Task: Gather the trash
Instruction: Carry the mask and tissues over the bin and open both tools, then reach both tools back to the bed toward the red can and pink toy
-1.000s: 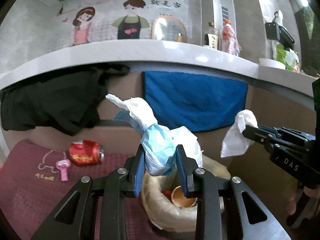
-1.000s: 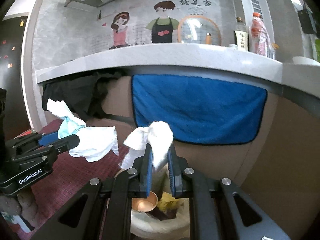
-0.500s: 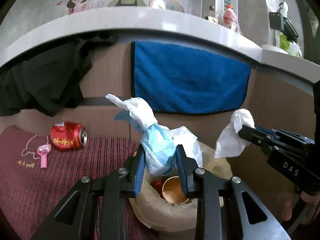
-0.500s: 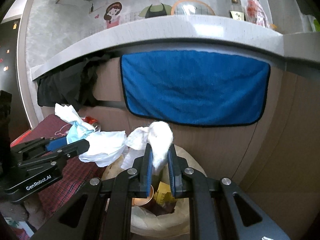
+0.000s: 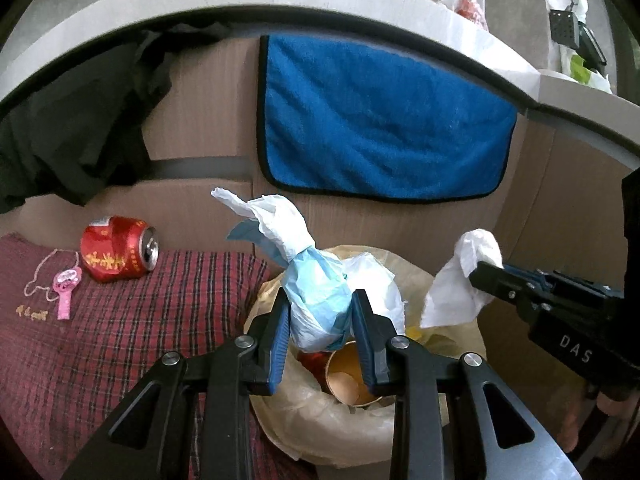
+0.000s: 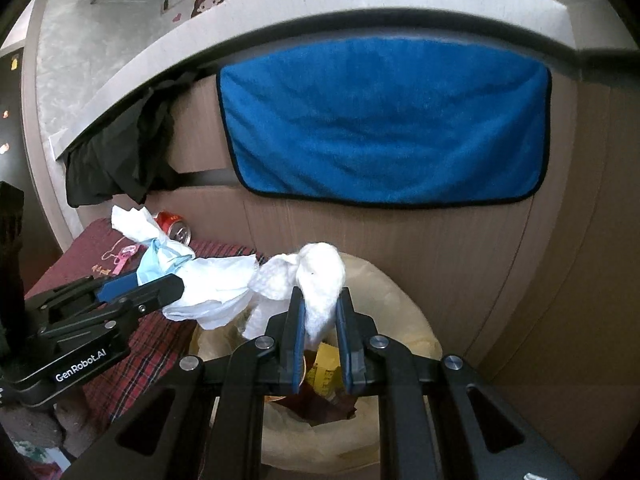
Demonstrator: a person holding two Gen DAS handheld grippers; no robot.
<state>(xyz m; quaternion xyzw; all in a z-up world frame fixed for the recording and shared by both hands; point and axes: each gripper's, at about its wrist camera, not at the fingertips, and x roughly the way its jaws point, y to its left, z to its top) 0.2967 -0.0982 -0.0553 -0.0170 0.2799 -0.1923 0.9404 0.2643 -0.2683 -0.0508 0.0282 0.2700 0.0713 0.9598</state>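
My left gripper is shut on a wad of white tissue and a blue face mask and holds it just above the open trash bin, which has a beige bag liner. My right gripper is shut on a crumpled white tissue over the same bin. Each gripper shows in the other's view: the right one and the left one. A paper cup and wrappers lie in the bin. A red can lies on the plaid cloth.
A plaid red cloth covers the surface left of the bin, with a pink trinket on a chain. A blue towel and black cloth hang from the counter edge behind. A brown cabinet wall stands right.
Both grippers have moved forward and tipped down toward the bin, each still holding its trash. The bin's opening now sits closer under both loads.
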